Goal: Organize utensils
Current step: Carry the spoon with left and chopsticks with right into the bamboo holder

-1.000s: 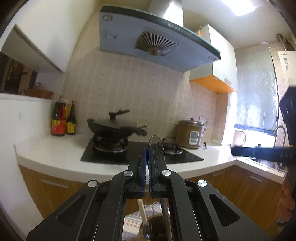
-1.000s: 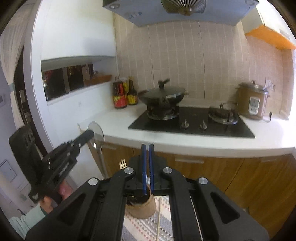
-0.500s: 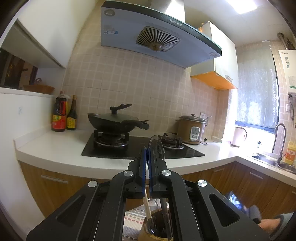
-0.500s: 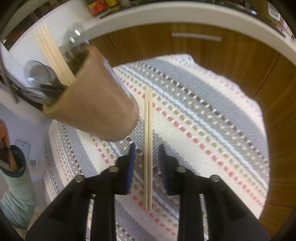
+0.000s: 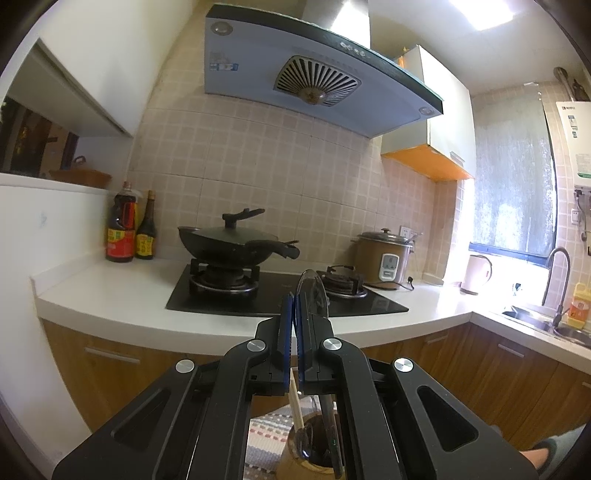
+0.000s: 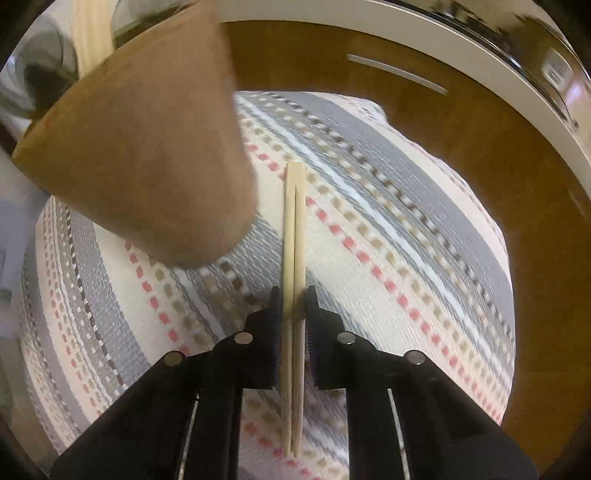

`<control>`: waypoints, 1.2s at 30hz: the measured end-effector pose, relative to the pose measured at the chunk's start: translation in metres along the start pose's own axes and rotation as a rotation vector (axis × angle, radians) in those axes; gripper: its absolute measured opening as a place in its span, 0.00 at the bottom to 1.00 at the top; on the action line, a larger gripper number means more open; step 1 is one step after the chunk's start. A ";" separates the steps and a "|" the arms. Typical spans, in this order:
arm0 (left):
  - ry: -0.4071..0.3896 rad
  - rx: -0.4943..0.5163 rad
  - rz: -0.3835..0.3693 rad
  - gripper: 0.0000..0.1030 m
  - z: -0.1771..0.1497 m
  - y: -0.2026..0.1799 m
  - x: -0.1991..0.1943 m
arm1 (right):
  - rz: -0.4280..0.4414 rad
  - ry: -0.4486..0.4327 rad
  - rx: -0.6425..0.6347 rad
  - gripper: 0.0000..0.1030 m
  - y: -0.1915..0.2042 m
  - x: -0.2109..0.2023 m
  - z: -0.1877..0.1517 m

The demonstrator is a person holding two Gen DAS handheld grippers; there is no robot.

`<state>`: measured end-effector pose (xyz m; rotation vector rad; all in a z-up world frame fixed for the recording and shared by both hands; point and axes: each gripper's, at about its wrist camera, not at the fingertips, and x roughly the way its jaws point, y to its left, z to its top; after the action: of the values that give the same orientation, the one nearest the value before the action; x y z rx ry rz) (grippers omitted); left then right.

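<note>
Two chopsticks (image 6: 294, 258) on one striped mat (image 6: 388, 240), one wooden holder (image 6: 147, 147), two sauce bottles (image 5: 120, 225).

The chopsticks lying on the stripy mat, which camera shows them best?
The right wrist view. The chopsticks lie full length on the stripy mat, between the right gripper fingers, which have just been closing on them. The left wrist view does not show them.

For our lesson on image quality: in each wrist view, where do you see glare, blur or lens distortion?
Left wrist view: the ceiling light and window blow out white, and the countertop edge bows. Right wrist view: the striped mat is smeared, the wooden holder soft; the chopsticks stay fairly sharp.
</note>
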<state>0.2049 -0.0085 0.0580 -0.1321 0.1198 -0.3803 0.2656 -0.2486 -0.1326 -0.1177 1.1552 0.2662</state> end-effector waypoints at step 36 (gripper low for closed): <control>-0.283 0.146 0.179 0.00 -0.056 -0.044 -0.003 | 0.278 -0.927 0.196 0.10 -0.005 -0.121 0.056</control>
<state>0.1787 -0.0542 0.0098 -0.0295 -0.1746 -0.1877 0.2705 -0.2586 0.0004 0.3192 0.2631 0.3942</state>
